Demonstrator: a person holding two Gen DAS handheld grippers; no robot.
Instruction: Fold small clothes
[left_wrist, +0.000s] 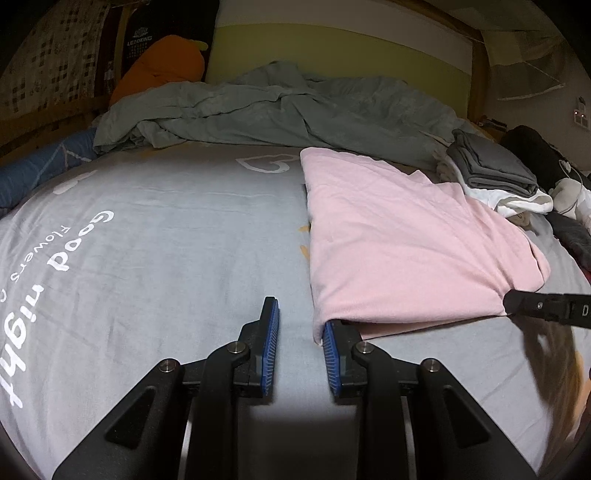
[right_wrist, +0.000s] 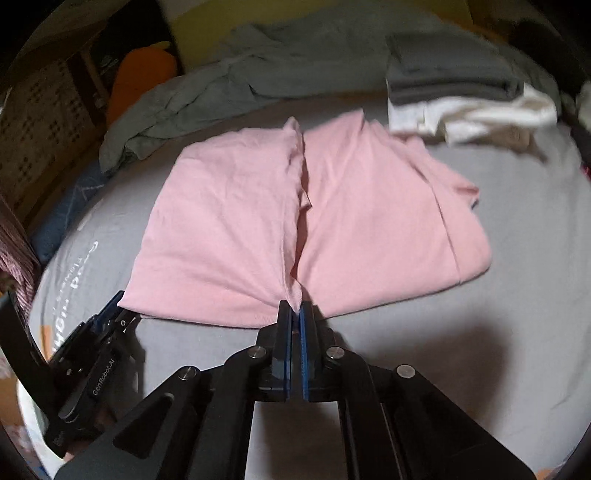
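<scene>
The left wrist view shows the left tool (left_wrist: 301, 332) low at centre frame with its blue pads standing narrowly apart over the grey bed sheet (left_wrist: 166, 229); the right-hand pad (left_wrist: 331, 354) touches the near left corner of the pink garment (left_wrist: 399, 251), but nothing sits between the pads. That view also shows white "Good night" lettering (left_wrist: 55, 266) printed on the sheet at left, which the right wrist view only catches as a blur. At the right edge of the left view, only the black tip of the right tool (left_wrist: 517, 305) appears against the garment's near right edge, so its grip cannot be judged from there. The right wrist view settles it: the right tool (right_wrist: 295, 310) is closed tight on a pinched bit of the garment's (right_wrist: 229, 229) near hem at lower centre, the cloth drawn up into a ridge that runs from the pads away toward the upper middle of the frame. In this view the left tool (right_wrist: 110, 306) sits at the lower left, against the garment's near left corner. The garment lies mostly flat in the middle of the bed, its long axis running from the near edge toward the rumpled grey-green duvet (left_wrist: 258, 107) at the back. A folded pile of grey and white clothes (right_wrist: 454, 99) lies at upper right, just beyond the garment's far right corner.
</scene>
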